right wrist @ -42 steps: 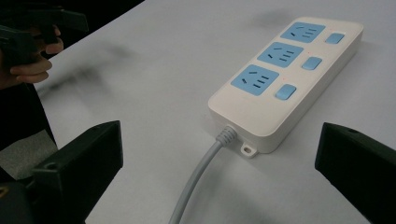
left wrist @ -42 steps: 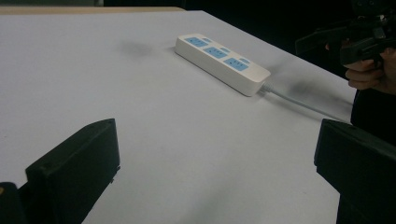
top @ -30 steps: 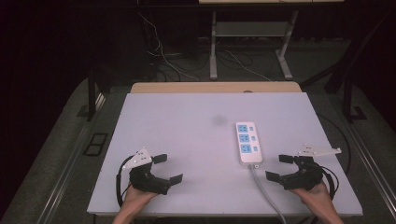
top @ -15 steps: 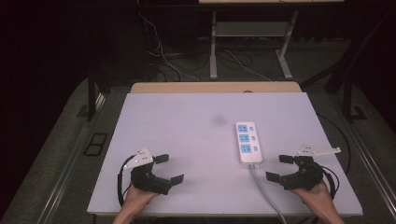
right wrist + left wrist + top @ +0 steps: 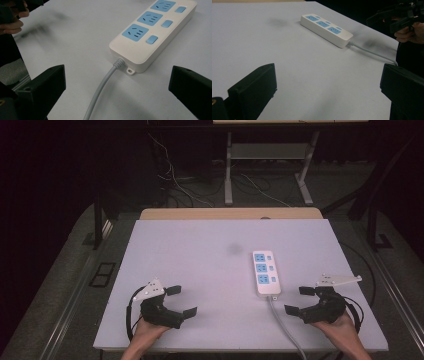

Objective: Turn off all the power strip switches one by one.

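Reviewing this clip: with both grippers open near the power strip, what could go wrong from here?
1. The grey cable runs off the table's near edge beside the right gripper; that hand might snag it and drag the power strip.
2. The strip lies flat and loose on the smooth table, so a one-sided push would likely slide or turn it.
3. The left gripper sits far from the strip; a long reach across could end in an off-centre grip.

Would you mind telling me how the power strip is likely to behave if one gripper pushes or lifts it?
The power strip lies flat and low, so it probably slides rather than tips or rolls. Its smooth casing on the smooth table may slip easily. The grey cable looks bendy and would likely drag behind, tugging one end.
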`<state>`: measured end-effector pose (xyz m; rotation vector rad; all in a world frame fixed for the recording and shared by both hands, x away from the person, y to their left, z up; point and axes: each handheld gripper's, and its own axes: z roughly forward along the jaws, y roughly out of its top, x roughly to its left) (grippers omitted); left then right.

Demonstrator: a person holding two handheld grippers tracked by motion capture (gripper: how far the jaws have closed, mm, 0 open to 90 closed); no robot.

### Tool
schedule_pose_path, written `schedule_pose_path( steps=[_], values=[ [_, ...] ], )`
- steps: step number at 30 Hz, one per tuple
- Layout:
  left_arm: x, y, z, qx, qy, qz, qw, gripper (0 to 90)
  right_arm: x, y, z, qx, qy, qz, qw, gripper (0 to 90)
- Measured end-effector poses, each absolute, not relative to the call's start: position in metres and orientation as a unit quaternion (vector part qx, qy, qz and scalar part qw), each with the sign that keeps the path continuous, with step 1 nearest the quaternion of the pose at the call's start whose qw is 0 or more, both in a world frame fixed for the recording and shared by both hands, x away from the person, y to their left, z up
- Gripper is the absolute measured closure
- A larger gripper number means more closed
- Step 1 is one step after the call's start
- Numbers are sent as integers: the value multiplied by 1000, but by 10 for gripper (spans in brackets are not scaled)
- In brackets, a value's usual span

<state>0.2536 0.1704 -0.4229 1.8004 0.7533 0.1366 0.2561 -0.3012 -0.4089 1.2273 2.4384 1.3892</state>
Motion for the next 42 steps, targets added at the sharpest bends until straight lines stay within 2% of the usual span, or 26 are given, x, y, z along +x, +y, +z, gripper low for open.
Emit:
schedule_pose_path(
  steps=[20, 42],
  values=[
    [255, 171, -424, 763, 321, 54, 558, 0, 276, -292, -397, 381, 826, 416, 21, 8],
    [256, 172, -423, 765, 323, 54, 555, 0, 310, -285, -373, 365, 845, 389, 38, 8]
  ],
)
